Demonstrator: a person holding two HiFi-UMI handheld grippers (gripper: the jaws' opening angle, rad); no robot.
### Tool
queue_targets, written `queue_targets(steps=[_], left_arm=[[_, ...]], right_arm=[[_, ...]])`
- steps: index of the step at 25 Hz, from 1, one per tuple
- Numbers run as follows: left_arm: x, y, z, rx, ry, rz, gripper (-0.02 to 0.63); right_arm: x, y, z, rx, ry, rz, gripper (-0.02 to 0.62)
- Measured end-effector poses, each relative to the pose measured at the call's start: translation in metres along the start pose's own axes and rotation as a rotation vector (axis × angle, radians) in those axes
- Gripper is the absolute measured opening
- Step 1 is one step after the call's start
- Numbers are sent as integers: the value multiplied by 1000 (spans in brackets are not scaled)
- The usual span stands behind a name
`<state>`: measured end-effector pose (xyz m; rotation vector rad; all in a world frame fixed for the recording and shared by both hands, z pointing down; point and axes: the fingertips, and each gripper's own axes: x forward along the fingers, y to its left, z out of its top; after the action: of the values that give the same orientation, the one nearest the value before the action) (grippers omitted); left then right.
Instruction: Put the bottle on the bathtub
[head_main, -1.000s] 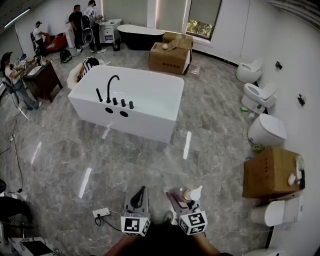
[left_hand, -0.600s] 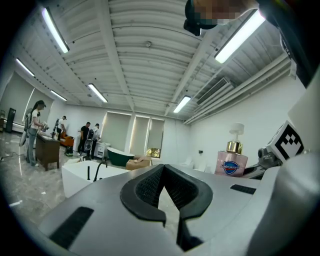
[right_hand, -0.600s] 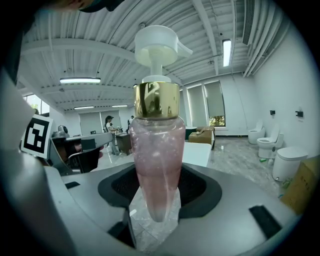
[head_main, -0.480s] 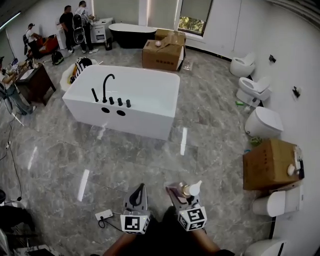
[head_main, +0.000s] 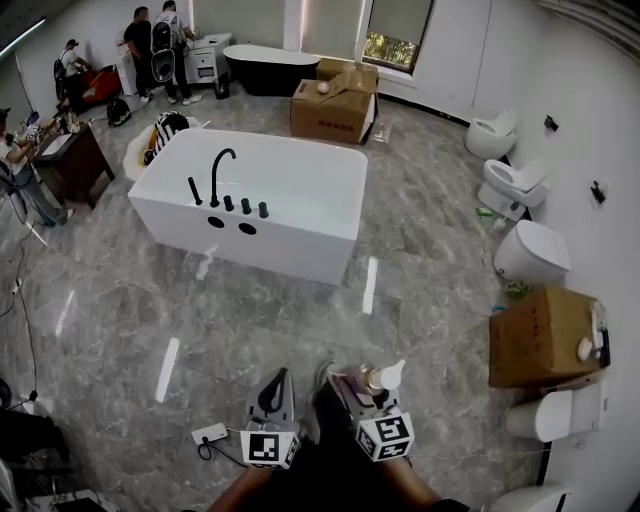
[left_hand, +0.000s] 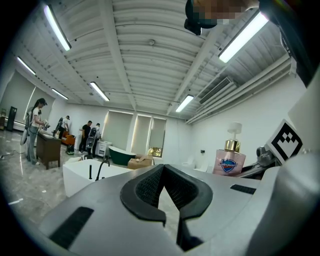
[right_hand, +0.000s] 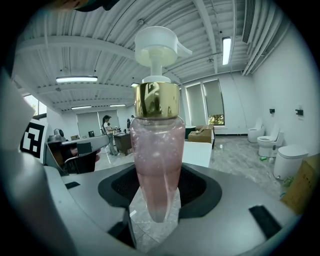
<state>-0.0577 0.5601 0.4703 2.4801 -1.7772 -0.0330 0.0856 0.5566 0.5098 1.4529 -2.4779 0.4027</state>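
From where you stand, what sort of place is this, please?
Probably a bathroom-fixture showroom or store: a white bathtub stands free mid-floor, a black tub sits by the far wall, and toilets line the right wall.

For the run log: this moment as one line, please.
phase: transport | right gripper: shut on pink pump bottle | left gripper: shut, empty | white bathtub: ahead across floor, bottle not yet placed

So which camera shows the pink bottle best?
The right gripper view: the bottle fills the middle, pink body, gold collar, white pump, clamped in the right tool. The left gripper view shows it small, label facing. The head view shows just a tiny top.
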Motion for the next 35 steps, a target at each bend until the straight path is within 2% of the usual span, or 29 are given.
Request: queue_targets(steps=[9, 22, 29, 35], left_arm=[[74, 29, 2, -2, 6, 18, 14], [228, 52, 9, -16, 69, 20, 14], [281, 58, 15, 5, 68, 54, 14], [317, 60, 24, 0, 69, 44, 14]], right_arm=[[68, -36, 26, 1, -5, 26, 224], [185, -131, 72, 3, 7, 54, 224], [228, -173, 87, 22, 2, 75, 224], [255, -191, 102, 30, 23, 79, 224]])
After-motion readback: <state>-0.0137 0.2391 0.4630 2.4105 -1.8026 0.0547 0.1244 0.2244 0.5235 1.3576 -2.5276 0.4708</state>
